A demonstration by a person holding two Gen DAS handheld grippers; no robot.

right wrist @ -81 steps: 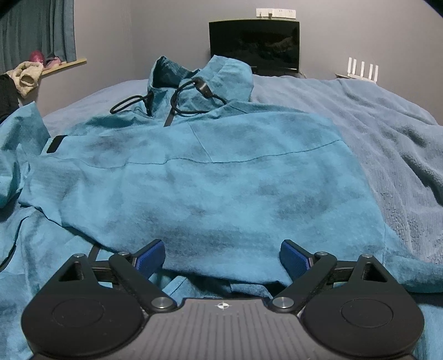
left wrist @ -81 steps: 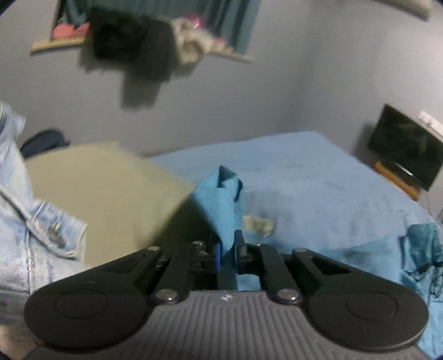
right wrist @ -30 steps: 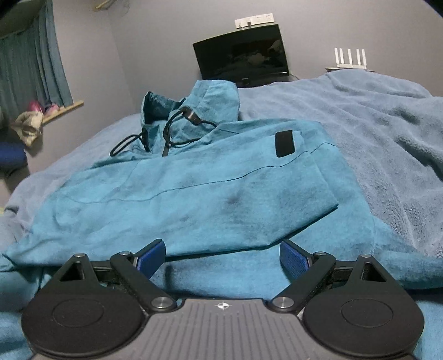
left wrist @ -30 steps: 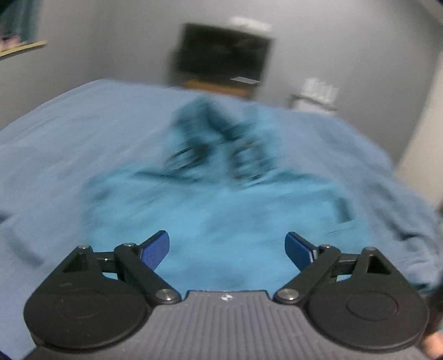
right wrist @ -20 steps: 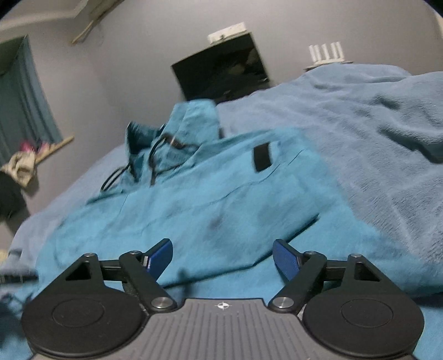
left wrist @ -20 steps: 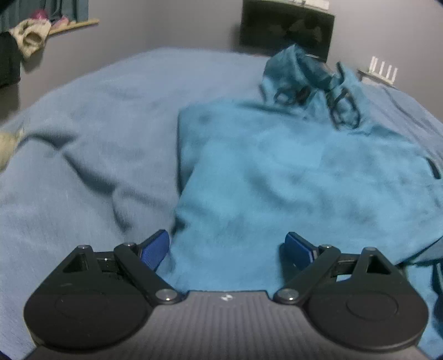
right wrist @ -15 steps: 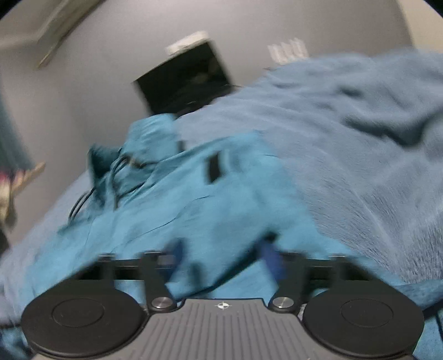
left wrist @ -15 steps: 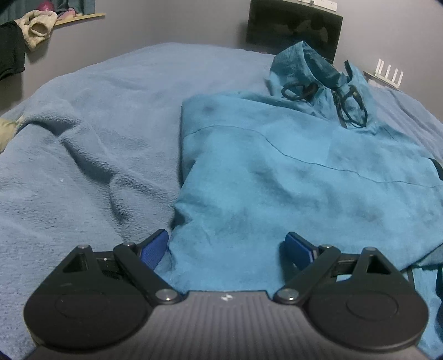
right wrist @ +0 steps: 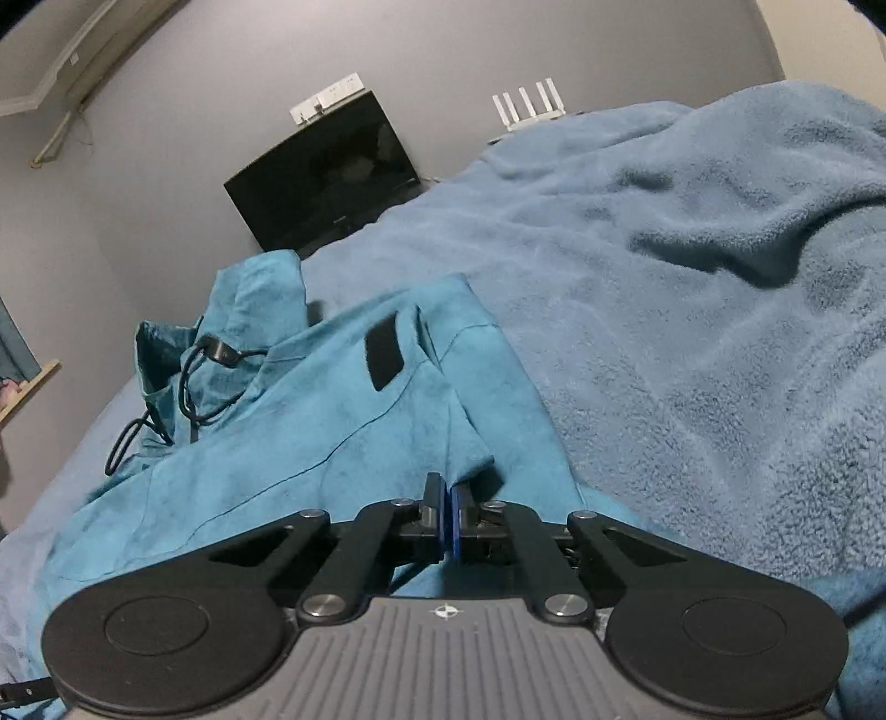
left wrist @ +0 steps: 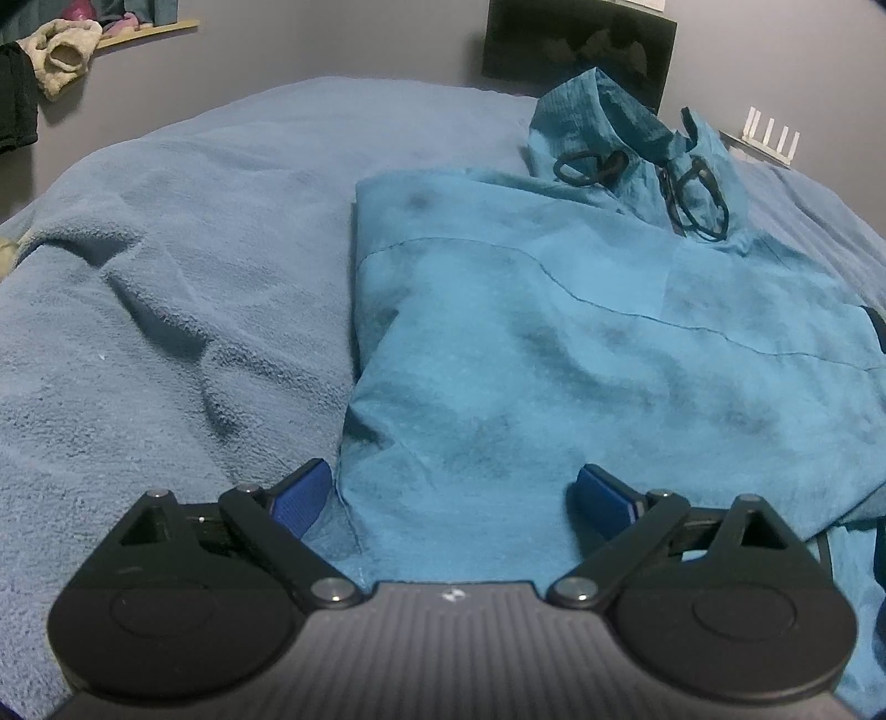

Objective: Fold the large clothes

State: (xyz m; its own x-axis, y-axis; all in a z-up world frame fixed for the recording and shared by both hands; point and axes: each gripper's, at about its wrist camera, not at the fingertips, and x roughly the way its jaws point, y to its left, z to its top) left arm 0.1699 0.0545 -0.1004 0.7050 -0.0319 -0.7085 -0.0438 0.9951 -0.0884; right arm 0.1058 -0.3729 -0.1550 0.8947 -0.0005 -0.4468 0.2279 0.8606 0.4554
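Note:
A teal hooded jacket (left wrist: 581, 343) lies spread on the blue blanket (left wrist: 166, 288), its hood and black drawcords (left wrist: 692, 199) at the far end. My left gripper (left wrist: 454, 493) is open, low over the jacket's near left corner, with the cloth lying between its blue pads (left wrist: 302, 490). In the right wrist view the same jacket (right wrist: 310, 421) shows a black patch (right wrist: 382, 357) on its folded sleeve. My right gripper (right wrist: 446, 512) is shut on the jacket's near right edge, the cloth pinched between the pads.
The fluffy blue blanket (right wrist: 692, 310) bunches into folds at the right. A dark screen (right wrist: 326, 183) and a white router (right wrist: 529, 108) stand at the far wall. A shelf with clothes (left wrist: 61, 52) hangs at the far left.
My right gripper rolled, moved to the jacket's right edge and shut on it. My left gripper came down to the jacket's near left corner and stayed open.

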